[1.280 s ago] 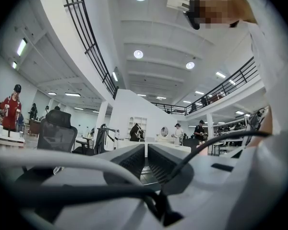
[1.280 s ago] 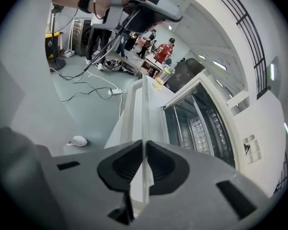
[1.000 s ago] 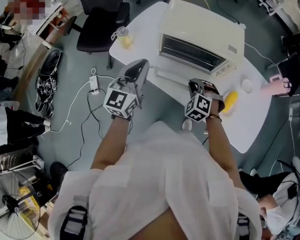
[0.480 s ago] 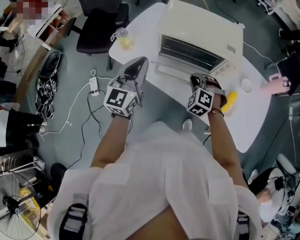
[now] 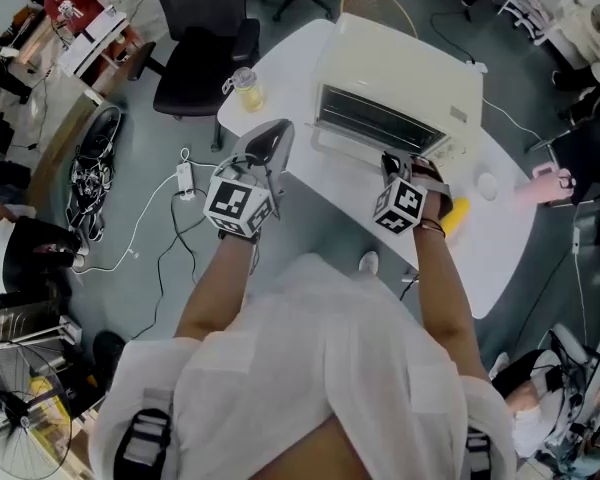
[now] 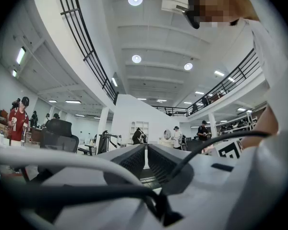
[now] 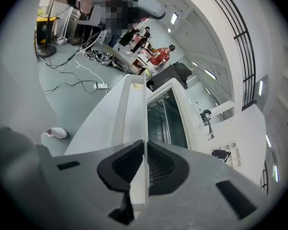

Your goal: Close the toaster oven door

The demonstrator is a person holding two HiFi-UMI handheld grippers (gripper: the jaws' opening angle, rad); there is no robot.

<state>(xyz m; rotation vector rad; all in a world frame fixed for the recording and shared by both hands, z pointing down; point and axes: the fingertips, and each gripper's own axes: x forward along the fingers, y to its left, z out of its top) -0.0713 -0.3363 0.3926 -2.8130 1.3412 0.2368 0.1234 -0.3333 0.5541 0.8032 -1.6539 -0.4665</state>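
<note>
A cream toaster oven [image 5: 405,73] stands on the white table [image 5: 500,243], its door [image 5: 355,146] hanging open toward me. My right gripper [image 5: 401,165] is at the door's right front edge. In the right gripper view the white door edge [image 7: 134,109] runs between the jaws of that gripper [image 7: 145,143], and the pads still touch it while the jaws are opening slightly. The dark oven cavity [image 7: 165,119] lies just beyond. My left gripper [image 5: 267,146] hovers by the table's left edge, shut and holding nothing [image 6: 146,146].
A cup of yellow liquid [image 5: 246,78] sits at the table's left corner. A yellow object [image 5: 457,214], a small white disc [image 5: 488,181] and a pink item [image 5: 540,183] lie right of the oven. An office chair [image 5: 205,53] and floor cables [image 5: 185,178] are at left.
My right gripper has moved a little up toward the oven along with the door edge. The left gripper has hardly shifted.
</note>
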